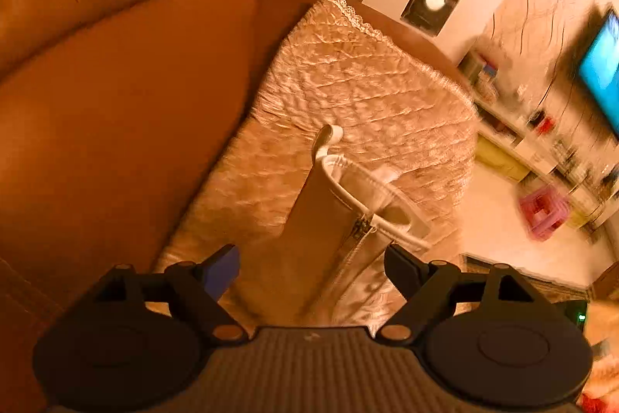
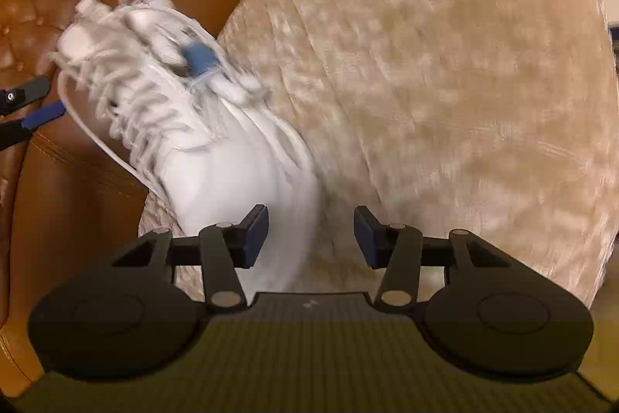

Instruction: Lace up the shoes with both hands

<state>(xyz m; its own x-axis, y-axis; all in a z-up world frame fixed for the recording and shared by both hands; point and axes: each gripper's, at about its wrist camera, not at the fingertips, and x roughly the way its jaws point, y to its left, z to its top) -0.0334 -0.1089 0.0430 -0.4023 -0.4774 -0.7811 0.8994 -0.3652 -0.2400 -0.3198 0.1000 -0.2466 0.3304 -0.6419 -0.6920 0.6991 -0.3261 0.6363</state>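
Note:
A white sneaker (image 2: 216, 142) lies on a beige quilted cover (image 2: 445, 84), motion-blurred, with a blue tag (image 2: 199, 59) on its tongue. Its toe points at my right gripper (image 2: 311, 237), which is open just above the toe, holding nothing. A loose white lace (image 2: 96, 142) loops off the shoe's left side, close to my left gripper (image 2: 35, 111) at the frame edge. In the left wrist view the sneaker (image 1: 348, 204) shows heel and collar first, pull tab (image 1: 327, 138) up. My left gripper (image 1: 313, 269) is open and empty beside the shoe's side.
A brown leather sofa (image 1: 116, 84) backs the quilted cover (image 1: 367, 84). To the right the cover ends and drops to a pale floor (image 1: 495, 227) with a pink basket (image 1: 543, 209), shelves (image 1: 541, 142) and a lit screen (image 1: 603, 64).

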